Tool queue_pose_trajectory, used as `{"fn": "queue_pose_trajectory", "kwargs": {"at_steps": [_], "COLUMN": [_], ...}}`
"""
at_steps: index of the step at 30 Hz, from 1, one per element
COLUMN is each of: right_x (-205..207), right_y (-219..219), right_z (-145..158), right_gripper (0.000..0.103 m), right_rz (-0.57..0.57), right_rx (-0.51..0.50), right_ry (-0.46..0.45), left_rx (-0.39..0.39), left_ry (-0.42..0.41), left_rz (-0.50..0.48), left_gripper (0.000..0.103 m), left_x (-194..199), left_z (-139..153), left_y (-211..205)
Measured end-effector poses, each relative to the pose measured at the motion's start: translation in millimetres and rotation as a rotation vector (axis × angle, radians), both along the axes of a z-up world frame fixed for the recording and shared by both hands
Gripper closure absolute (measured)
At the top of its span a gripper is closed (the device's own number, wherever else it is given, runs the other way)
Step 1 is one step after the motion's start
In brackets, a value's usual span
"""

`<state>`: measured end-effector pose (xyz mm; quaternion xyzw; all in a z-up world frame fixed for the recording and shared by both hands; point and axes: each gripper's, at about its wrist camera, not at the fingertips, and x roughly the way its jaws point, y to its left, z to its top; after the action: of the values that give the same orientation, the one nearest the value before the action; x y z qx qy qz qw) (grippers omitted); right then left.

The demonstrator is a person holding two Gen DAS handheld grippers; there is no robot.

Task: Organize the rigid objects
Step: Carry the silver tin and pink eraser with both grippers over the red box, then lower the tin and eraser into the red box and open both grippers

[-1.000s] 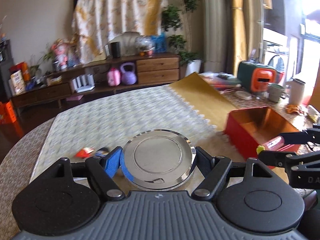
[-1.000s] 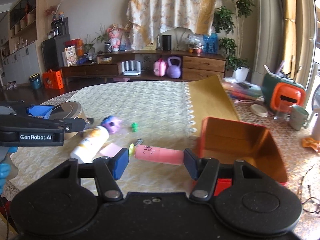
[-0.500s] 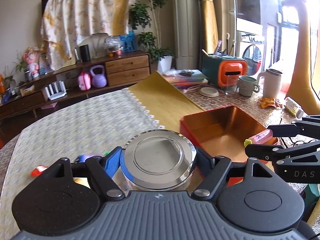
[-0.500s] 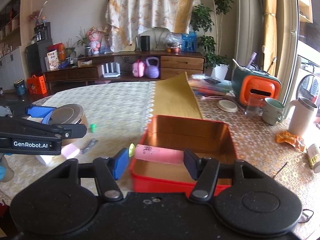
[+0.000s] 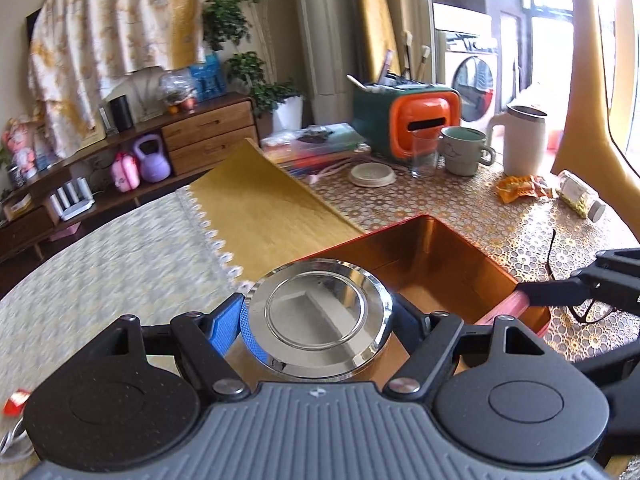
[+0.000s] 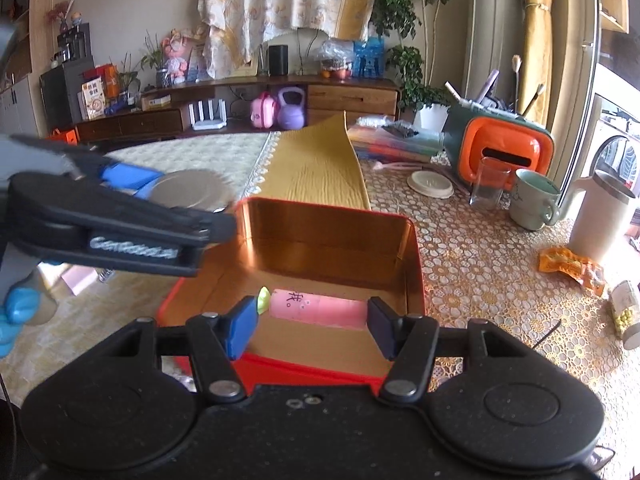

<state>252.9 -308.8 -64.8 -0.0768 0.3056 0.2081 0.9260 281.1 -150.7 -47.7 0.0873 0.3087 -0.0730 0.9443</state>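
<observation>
left claw point(image 5: 320, 322): clamped, tilted down | right claw point(image 6: 312, 320): clamped, tilted down

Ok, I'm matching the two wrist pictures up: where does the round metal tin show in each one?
Left wrist: the round metal tin sits bottom centre, clamped in the left claw, before the red box.
Right wrist: the tin is at mid-left, blurred, behind that claw, left of the box.
Shared landmark: the orange and green holder.
</observation>
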Motion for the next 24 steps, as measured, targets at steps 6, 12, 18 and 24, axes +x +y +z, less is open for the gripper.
{"fn": "queue_pose_trajectory", "kwargs": {"at_steps": [6, 12, 18, 24], "right_x": [17.9, 30.8, 45.4, 52.5], "right_y": [5.1, 14.2, 21.4, 21.9], "right_z": [-10.9, -19.6, -31.1, -32.1], "right_gripper": [0.044, 0.044, 0.044, 0.044], "right_rz": [0.031, 0.066, 0.071, 0.088], "right_rx": [-0.041, -0.085, -0.121, -0.115], "right_ry": [0.028, 0.058, 0.123, 0.182], "left_rx": [-0.008, 0.009, -0.005, 0.032], "left_ry": [0.076, 0.145, 0.201, 0.274], "left_rz": [-0.024, -0.031, -0.012, -0.016], "left_gripper": [0.025, 0.025, 0.025, 0.025], "left_x": [38.6, 70.3, 96.1, 113.0], "left_z": [-14.4, -33.2, -46.8, -62.3], "left_y": [-21.7, -34.5, -39.4, -47.2]}}
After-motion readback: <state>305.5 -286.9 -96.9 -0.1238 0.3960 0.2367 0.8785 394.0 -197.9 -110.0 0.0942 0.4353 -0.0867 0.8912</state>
